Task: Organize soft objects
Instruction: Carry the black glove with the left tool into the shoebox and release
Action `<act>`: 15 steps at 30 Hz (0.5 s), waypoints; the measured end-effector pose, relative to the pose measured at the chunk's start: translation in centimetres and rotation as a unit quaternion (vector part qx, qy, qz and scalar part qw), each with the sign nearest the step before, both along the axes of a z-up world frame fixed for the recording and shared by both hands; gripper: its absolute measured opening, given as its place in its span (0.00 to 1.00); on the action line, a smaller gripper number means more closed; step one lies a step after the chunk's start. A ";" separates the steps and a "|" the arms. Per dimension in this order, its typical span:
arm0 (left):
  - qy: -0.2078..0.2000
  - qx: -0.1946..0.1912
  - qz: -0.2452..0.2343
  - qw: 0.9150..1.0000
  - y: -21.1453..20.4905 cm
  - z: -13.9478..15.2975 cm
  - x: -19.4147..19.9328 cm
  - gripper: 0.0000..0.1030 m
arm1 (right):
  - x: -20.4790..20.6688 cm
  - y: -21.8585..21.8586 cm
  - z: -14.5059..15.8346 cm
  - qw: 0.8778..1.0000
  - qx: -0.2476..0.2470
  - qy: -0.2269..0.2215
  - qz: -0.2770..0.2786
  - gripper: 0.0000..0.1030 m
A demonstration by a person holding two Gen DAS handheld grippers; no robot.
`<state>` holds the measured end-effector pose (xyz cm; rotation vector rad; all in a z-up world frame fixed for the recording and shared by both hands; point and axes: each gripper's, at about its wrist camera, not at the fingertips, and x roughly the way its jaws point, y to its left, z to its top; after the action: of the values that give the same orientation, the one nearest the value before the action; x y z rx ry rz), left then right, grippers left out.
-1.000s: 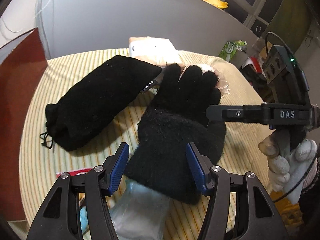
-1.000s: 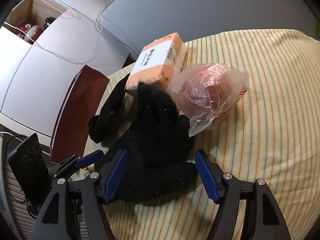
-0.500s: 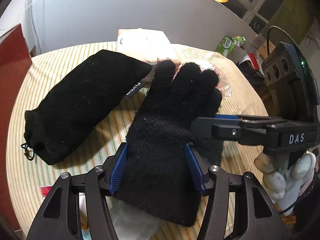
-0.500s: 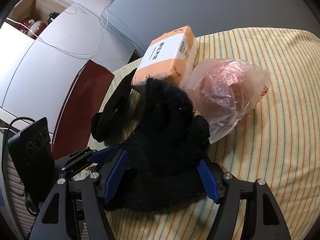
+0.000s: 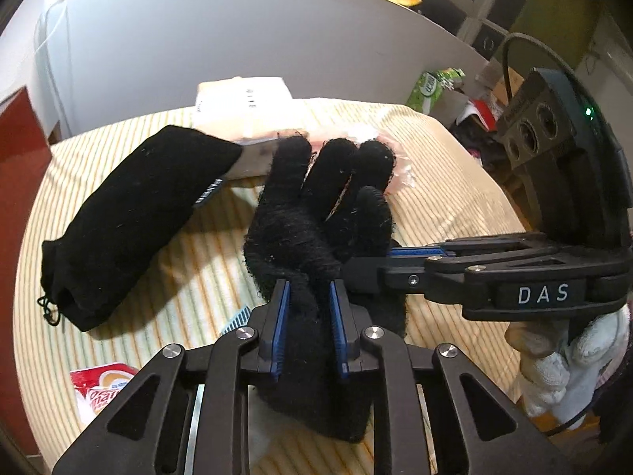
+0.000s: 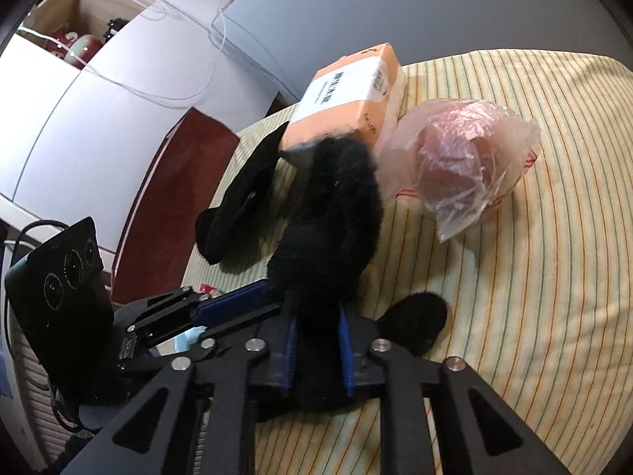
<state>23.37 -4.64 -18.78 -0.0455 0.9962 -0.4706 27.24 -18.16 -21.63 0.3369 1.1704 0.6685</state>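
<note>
Black pouch [image 5: 134, 217], tissue pack [image 6: 348, 91] and pink plastic bag [image 6: 467, 166] beyond. Fuzzy black glove [image 5: 316, 217] bunched, clamped by left gripper [image 5: 310, 328] and right gripper [image 6: 316, 352].

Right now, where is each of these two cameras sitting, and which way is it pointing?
Left wrist view: rides the left tool, looking along its fingers at the black glove it pinches; the right tool and gloved hand show.
Right wrist view: rides the right tool, facing the glove crosswise; the left tool shows.
Shared: glove, black pouch, tissue pack, striped cloth.
</note>
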 end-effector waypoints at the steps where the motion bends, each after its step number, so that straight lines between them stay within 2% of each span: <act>1: -0.001 0.002 -0.002 1.000 -0.2 -0.1 0.0 0.16 | -0.2 0.0 0.0 1.000 -0.005 -0.002 0.001 0.15; 3: -0.004 0.005 0.000 1.000 -0.2 -0.1 0.0 0.16 | -0.3 -0.1 -0.1 1.000 -0.006 -0.002 0.000 0.14; 6: -0.010 0.005 0.010 1.000 0.3 -0.1 -0.2 0.11 | -0.4 -0.5 -0.1 1.000 -0.005 -0.002 -0.007 0.12; 8: -0.011 -0.002 0.014 1.000 0.8 -0.1 -0.5 0.10 | -0.6 -1.2 0.2 1.000 0.001 -0.004 -0.014 0.07; 15: -0.015 -0.008 0.018 1.000 1.1 -0.2 -0.8 0.09 | -1.4 -2.2 0.9 1.000 -0.011 -0.023 -0.018 0.07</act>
<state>22.56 -3.52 -18.98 -0.0717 0.9610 -0.4450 25.80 -20.33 -20.73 0.3219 1.1253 0.6291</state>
